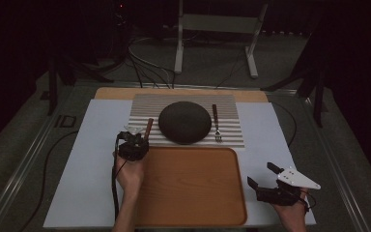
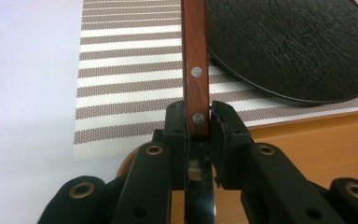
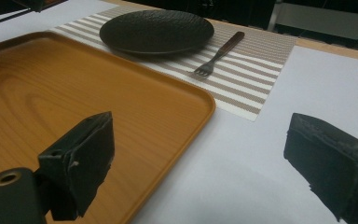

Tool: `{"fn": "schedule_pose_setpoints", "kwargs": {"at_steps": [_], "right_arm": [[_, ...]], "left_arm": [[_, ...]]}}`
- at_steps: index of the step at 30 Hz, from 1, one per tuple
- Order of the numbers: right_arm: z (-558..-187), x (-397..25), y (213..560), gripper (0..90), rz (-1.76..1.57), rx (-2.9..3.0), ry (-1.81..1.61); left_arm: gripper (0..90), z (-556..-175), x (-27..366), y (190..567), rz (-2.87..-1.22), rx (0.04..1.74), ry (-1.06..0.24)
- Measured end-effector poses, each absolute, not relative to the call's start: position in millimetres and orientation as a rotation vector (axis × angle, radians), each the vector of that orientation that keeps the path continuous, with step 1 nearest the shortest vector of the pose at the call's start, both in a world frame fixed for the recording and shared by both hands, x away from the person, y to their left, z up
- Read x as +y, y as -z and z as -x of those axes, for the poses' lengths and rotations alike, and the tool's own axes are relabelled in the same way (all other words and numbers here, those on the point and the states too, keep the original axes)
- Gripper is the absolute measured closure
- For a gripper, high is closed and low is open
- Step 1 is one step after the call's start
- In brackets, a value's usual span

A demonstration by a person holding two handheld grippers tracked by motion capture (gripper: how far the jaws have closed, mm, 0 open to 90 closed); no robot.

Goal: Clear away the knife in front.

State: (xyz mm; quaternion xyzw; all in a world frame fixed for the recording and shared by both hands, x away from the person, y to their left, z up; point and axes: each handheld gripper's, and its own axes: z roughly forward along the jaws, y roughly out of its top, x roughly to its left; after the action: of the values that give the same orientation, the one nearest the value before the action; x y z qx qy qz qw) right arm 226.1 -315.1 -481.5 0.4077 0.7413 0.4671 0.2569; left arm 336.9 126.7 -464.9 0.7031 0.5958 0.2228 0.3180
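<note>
Gripping a wooden-handled knife (image 2: pixel 195 70) by its riveted handle, my left gripper (image 2: pixel 199 122) had both jaws clamped on it at the left edge of the striped placemat (image 2: pixel 121 79), just beside the black plate (image 2: pixel 298 46). Judged purpose: a hold low on the handle kept the piece steady for lifting toward the wooden tray (image 1: pixel 193 186) lying against the mat's near edge. Fork (image 1: pixel 216 123): flat on the mat, right of the plate, untouched. My right gripper (image 1: pixel 263 180): jaws wide apart, holding nothing, over the white table cover (image 1: pixel 265 125) beside the tray's right corner, probably waiting for the fork.
</note>
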Motion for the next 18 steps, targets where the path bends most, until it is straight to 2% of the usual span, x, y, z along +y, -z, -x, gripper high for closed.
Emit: {"fn": "schedule_pose_setpoints", "kwargs": {"at_steps": [18], "right_arm": [[-225.9,-314.5,481.5,8.4,-1.102,2.015,-1.268]], "left_arm": [[78.2,-322.8,126.5,471.3,-1.838,1.573,-0.582]]}}
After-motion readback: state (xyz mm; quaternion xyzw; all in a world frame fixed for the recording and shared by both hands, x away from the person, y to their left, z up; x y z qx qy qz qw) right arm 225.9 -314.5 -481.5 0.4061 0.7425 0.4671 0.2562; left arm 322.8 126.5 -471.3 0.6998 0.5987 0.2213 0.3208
